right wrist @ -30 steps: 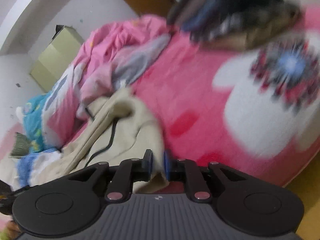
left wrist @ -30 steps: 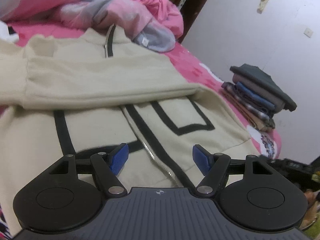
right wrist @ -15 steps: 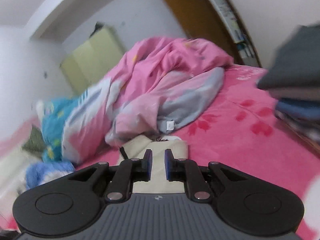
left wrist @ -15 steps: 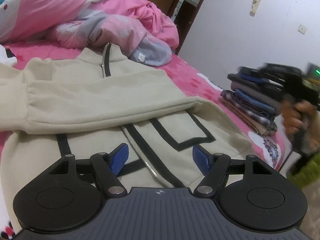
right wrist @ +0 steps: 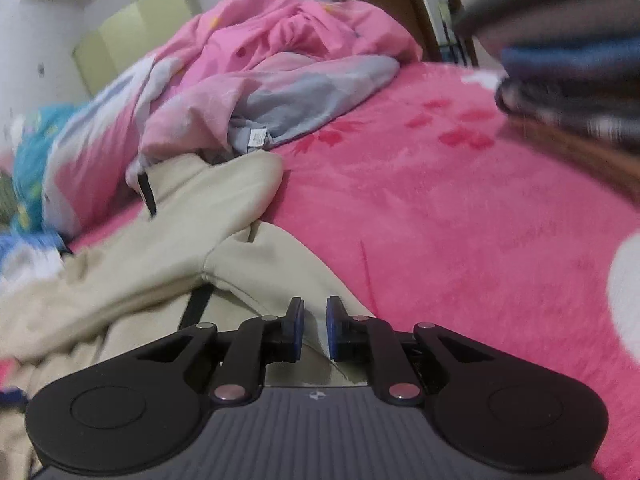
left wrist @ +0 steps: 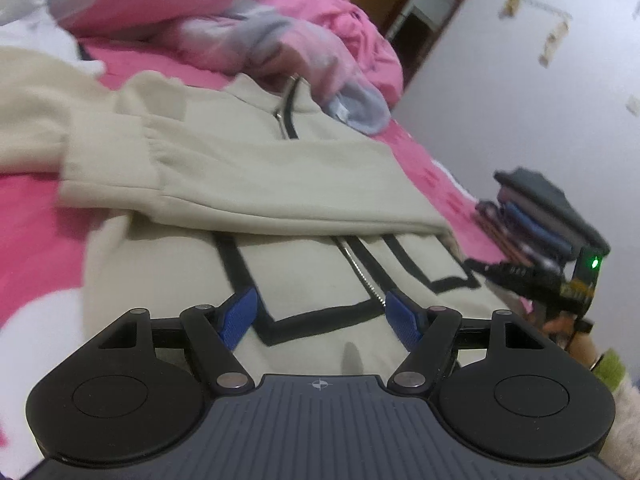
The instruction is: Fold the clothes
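A cream jacket (left wrist: pixel 280 184) with black trim and a zip lies face up on the pink bed, one sleeve (left wrist: pixel 224 188) folded across its chest. My left gripper (left wrist: pixel 322 314) hangs open over the lower front by the zip, with nothing between its blue pads. In the right wrist view the jacket (right wrist: pixel 224 240) fills the lower left. My right gripper (right wrist: pixel 315 326) is shut just above the jacket's side edge, with a narrow slit between the pads and no cloth seen in it. The left wrist view shows that gripper (left wrist: pixel 532 276), green light on, at the jacket's right edge.
A stack of folded clothes (left wrist: pixel 552 216) sits at the bed's right side, blurred in the right wrist view (right wrist: pixel 568 72). A crumpled pink and grey quilt (right wrist: pixel 280 60) lies beyond the jacket's collar. Bare pink blanket (right wrist: pixel 440 220) spreads to the right. A white wall (left wrist: pixel 520 100) stands behind.
The right gripper came down from in front of the clothes stack to the jacket's right edge, still shut. The left gripper stayed open and shifted a little left over the jacket front.
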Available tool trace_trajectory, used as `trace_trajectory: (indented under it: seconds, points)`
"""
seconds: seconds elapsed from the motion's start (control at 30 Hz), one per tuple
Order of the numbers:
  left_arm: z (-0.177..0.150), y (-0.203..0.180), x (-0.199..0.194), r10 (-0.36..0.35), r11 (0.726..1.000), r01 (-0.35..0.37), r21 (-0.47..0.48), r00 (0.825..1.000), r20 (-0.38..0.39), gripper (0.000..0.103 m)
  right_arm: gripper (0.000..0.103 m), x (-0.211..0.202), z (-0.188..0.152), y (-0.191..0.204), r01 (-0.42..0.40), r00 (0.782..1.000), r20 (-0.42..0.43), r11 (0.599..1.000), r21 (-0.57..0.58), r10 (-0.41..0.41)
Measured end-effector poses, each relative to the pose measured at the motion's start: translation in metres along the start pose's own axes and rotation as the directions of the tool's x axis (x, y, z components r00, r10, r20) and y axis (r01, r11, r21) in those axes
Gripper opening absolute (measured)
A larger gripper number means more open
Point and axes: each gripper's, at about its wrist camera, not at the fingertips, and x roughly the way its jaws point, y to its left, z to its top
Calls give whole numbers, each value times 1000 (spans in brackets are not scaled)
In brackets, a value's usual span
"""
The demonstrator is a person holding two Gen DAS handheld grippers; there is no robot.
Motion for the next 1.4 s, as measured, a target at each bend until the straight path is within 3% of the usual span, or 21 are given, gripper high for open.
trace_trajectory:
  seconds: [0.13,0.37,0.53,0.7,0.83,0.93,1.1,1.2,1.23,1.27,1.3,1.4]
  points:
    - [-4,3,-27,-2,1000,3,-30,999,53,82,13,-3,-1,5,39,999,22,998,-42,-38]
    - [-10,18,-69,44,997,-36,-64,991,128,83,15,-6,-2,13,87,996,35,992,-86,-85]
    - [5,42,-84,107,989,-86,-120,979,172,83,19,-9,-6,16,108,993,63,989,-102,-102]
    - [34,63,-64,194,976,-175,-129,968,158,82,20,-12,-7,13,102,993,69,990,-94,-96]
    - [47,61,-40,232,973,-231,-19,963,137,82,20,-13,-8,11,91,994,71,992,-81,-86]
    - [50,67,-29,223,975,-222,-24,967,126,82,20,-13,-7,6,71,995,69,996,-61,-67]
    - [57,84,-28,187,981,-178,-76,973,133,82,25,-25,6,21,119,991,71,991,-68,-115]
    - [62,95,-29,153,985,-139,-101,978,142,82,27,-49,17,39,-47,992,124,996,73,38]
    - [62,98,-29,136,987,-120,-110,980,145,82,37,-45,17,48,-121,990,84,984,130,111]
    - [63,102,-29,119,988,-102,-119,982,149,81,45,-41,18,56,-191,982,48,963,190,185]
    - [62,105,-28,104,989,-86,-122,983,154,81,45,-38,18,64,-255,966,17,934,251,259]
    - [54,110,-29,46,995,-31,-97,987,152,81,46,-3,10,90,-302,918,-122,863,404,378]
